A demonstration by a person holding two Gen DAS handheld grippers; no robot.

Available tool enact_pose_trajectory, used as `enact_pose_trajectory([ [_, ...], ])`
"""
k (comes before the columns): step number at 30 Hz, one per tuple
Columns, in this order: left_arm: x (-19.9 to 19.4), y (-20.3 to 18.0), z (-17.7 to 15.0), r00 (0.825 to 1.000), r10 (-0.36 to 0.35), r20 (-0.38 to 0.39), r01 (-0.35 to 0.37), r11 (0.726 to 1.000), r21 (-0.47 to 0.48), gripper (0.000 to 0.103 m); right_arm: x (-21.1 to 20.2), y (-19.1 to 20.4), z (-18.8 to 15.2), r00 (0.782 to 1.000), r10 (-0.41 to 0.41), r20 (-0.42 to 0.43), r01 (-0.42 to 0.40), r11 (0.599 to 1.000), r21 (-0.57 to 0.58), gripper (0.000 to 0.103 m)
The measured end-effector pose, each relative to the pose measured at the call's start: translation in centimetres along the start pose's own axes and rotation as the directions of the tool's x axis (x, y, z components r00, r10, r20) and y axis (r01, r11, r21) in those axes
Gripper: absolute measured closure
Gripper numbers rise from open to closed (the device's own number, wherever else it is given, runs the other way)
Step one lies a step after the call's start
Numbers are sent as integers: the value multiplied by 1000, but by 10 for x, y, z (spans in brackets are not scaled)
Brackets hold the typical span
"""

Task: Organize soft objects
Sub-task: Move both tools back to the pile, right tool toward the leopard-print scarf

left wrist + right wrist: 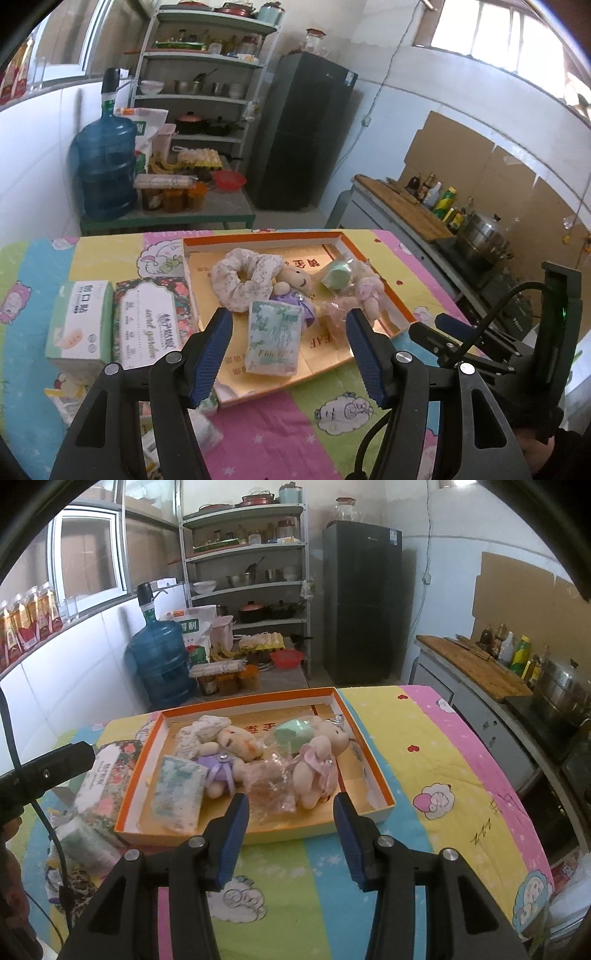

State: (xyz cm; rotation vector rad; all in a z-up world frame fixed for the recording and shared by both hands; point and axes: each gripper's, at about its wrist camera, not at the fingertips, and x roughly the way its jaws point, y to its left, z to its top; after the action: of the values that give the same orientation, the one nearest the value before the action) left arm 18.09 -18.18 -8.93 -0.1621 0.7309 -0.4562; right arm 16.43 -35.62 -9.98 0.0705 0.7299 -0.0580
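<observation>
An orange-rimmed shallow box point(334, 233) point(384, 788) lies on the colourful cloth. In it are a floral scrunchie point(243, 278) point(201, 731), a small bear in a purple dress point(293, 286) point(225, 760), a bear with a pink bow point(367, 291) point(319, 771), a green round sponge in clear wrap point(338, 277) point(295, 733) and a tissue pack point(273, 338) point(179, 795). My left gripper point(290, 323) hovers open above the box's near edge, nothing between its fingers. My right gripper point(290, 808) also stands open and empty, short of the box's front rim.
Left of the box sit a floral tissue box point(149, 325) point(107, 779) and a green-white carton point(79, 321). Behind the table are a water jug point(105, 162), a shelf rack point(205, 74), a black fridge point(303, 129) and a counter with bottles and a pot point(480, 236).
</observation>
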Motion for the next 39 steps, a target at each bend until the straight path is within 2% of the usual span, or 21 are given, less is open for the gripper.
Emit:
enact_pose_trajectory([
  [11, -59, 26, -8, 998, -10, 68, 11, 1000, -14, 38, -41, 41, -11, 999, -4, 35, 5, 1000, -25, 55],
  [19, -106, 72, -21, 993, 54, 106, -48, 997, -60, 37, -62, 82, -21, 999, 18, 47, -15, 998, -65, 55],
  [33, -158, 146, -64, 982, 170, 84, -158, 979, -126, 38, -76, 144, -57, 996, 88, 12, -86, 993, -84, 55],
  [39, -169, 166, -81, 980, 189, 64, -179, 974, -141, 37, -66, 170, -85, 982, 177, -61, -183, 978, -104, 55],
])
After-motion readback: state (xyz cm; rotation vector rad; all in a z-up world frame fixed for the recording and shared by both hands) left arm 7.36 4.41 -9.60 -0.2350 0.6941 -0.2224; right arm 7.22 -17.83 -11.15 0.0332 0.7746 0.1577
